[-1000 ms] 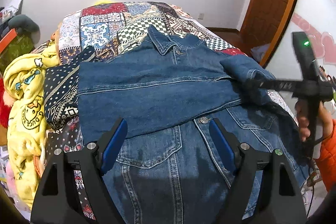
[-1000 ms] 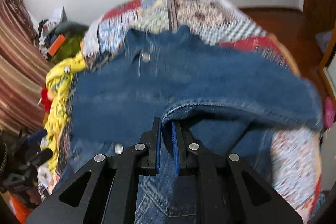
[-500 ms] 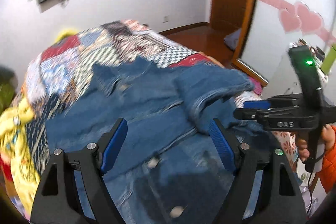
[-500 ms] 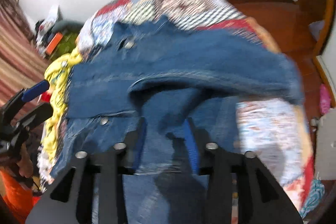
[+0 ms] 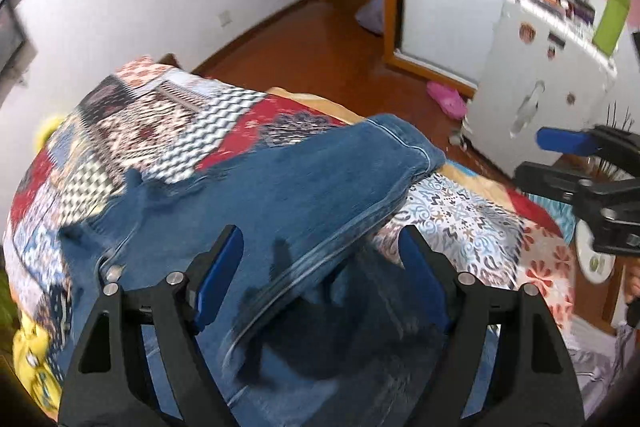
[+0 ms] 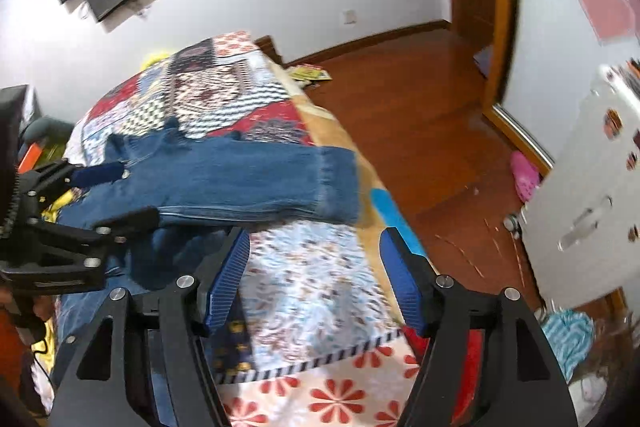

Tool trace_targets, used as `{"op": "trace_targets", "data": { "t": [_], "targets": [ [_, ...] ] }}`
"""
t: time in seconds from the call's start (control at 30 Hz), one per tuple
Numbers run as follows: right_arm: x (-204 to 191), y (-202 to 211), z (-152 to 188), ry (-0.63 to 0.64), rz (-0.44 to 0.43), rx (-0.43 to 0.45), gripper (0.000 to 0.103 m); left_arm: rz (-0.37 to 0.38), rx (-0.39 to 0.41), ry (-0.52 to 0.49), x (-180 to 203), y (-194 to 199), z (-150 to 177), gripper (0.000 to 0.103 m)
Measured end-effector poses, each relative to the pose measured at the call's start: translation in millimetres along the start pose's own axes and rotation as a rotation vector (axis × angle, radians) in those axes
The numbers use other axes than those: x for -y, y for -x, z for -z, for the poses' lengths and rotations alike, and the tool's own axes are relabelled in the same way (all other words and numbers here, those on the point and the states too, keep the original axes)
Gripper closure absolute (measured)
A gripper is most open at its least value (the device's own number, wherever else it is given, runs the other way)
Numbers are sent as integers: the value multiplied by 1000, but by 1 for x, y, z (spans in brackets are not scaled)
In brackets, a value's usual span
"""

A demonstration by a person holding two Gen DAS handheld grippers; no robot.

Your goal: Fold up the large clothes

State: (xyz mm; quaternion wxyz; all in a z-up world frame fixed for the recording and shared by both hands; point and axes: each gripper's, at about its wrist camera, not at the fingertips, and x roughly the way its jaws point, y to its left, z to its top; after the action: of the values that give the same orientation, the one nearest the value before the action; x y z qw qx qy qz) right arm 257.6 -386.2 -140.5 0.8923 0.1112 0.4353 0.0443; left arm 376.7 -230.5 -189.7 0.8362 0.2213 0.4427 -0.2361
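Note:
A blue denim jacket (image 5: 280,195) lies on a bed with a patchwork quilt (image 5: 168,123). One sleeve (image 6: 256,183) stretches out to the right, its cuff near the bed's edge. My left gripper (image 5: 320,267) is open and empty, just above the jacket's body. My right gripper (image 6: 314,267) is open and empty, over the quilt (image 6: 312,287) beside the sleeve. The right gripper also shows at the right edge of the left wrist view (image 5: 576,163). The left gripper also shows at the left of the right wrist view (image 6: 100,199), over the jacket.
A yellow blanket (image 5: 32,359) lies at the bed's left side. A wooden floor (image 6: 420,99) with a pink slipper (image 6: 524,177) lies right of the bed. A white cabinet (image 5: 536,99) and a wooden door frame (image 6: 496,7) stand beyond.
My right gripper opened and let go of the sleeve, then drew back to the right. The sleeve now lies out to the right. Both views swung right.

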Motion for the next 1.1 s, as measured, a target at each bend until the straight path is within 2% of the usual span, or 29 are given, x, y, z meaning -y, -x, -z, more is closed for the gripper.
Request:
{"op": "trace_targets", "data": {
  "t": [0.07,0.27,0.4,0.43,0.47,0.53,0.57,0.73,0.8,0.9,1.0,1.1],
  "targets": [
    [7,-7,2,-27,7,-19,39,-20,-21,-41,11,-17,-6,30],
    [21,-18,13,-61,3,-74,39,26,-104,-118,34,-66,-8,33],
    [25,-23,19,-77,-3,-98,39,9,-91,-117,38,-83,-6,36],
    [29,-23,21,-77,-6,-101,39,3,-80,-101,37,-84,-6,42],
    [29,-23,22,-77,-6,-105,39,-6,-76,-91,37,-85,-8,58],
    [26,-22,24,-71,-8,-111,39,-21,-85,-72,34,-85,-12,84],
    [26,-22,24,-66,-8,-113,39,-23,-86,-62,32,-85,-14,89],
    [15,-15,22,-36,-21,-103,39,12,-1,102,-6,-47,-19,93],
    [7,-13,20,-18,-28,-97,39,31,53,164,-26,-20,-19,93],
    [-5,-11,15,5,-43,-87,39,16,138,220,-56,23,-12,93],
    [-20,-12,9,35,-62,-80,39,6,195,300,-92,61,6,93],
    [-41,-17,2,88,-78,-73,39,-41,244,358,-123,94,36,93]
  ]
}}
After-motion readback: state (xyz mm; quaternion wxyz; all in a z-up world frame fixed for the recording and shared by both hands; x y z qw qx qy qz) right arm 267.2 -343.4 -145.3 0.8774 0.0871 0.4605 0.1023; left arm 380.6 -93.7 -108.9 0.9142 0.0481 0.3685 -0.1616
